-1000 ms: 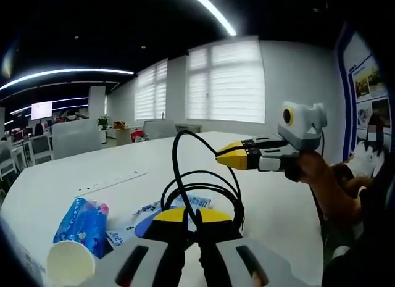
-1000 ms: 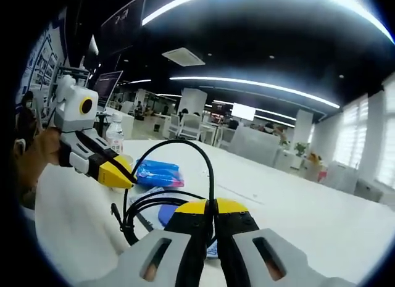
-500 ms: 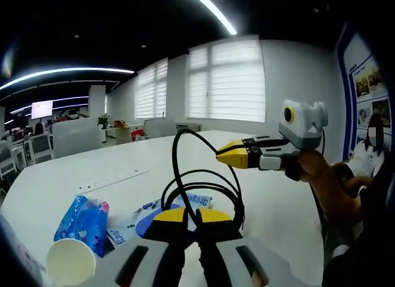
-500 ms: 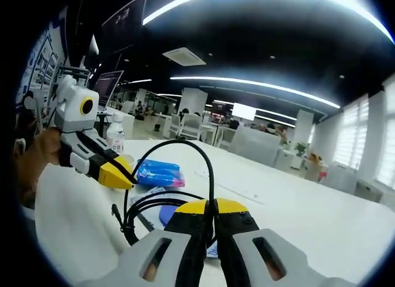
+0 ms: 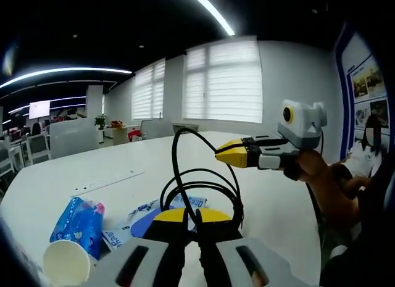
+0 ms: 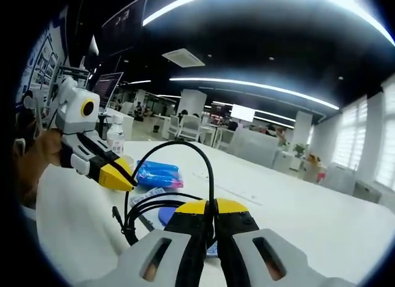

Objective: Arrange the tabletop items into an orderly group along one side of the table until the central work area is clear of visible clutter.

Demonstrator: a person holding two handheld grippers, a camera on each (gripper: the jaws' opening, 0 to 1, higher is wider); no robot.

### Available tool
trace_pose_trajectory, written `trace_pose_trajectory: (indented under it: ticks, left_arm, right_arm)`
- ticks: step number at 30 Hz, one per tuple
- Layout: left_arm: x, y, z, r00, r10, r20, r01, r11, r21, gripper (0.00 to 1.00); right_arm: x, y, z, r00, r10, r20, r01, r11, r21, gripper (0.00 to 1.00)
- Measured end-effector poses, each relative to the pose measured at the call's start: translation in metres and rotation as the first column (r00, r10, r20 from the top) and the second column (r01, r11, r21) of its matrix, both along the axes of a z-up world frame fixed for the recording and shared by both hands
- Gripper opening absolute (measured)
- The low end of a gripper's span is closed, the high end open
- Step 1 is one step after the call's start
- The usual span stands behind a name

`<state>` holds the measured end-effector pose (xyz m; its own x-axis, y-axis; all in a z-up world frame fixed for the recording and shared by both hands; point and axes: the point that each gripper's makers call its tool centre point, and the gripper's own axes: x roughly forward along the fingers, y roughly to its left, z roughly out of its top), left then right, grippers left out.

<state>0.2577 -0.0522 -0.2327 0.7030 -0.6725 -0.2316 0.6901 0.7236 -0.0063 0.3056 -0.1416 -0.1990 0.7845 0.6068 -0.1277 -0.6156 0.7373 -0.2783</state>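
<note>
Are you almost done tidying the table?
Not nearly. Nothing looks lined up along a side yet. In hand: the left gripper and right gripper are both shut on the black cable, held up in loops. Left to do: the blue tissue pack, paper cup and wrappers lie loose on the table.

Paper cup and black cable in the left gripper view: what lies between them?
A blue tissue pack and printed wrappers lie between the paper cup and black cable.

Both views look low across the white table (image 5: 271, 194), sharing the black cable (image 6: 162, 203).
</note>
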Motion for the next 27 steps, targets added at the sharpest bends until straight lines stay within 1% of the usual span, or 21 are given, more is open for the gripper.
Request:
trace_pose_trajectory:
  ticks: [9,22,27]
  left_arm:
    - [-0.003,-0.003,0.003,1.000,-0.011,0.005,0.011,1.000,0.000,0.03]
    - [-0.008,-0.014,0.003,0.999,-0.042,0.006,0.042,0.999,-0.007,0.03]
    - [-0.011,-0.022,0.005,0.998,-0.062,0.012,0.062,0.998,-0.004,0.03]
  right_arm:
    - [-0.010,-0.004,0.005,1.000,-0.003,0.013,0.003,1.000,0.001,0.00]
    - [-0.013,-0.019,0.007,1.000,-0.019,0.012,0.019,1.000,0.007,0.00]
    - [-0.017,-0.026,0.008,0.999,-0.030,0.016,0.030,0.999,0.010,0.00]
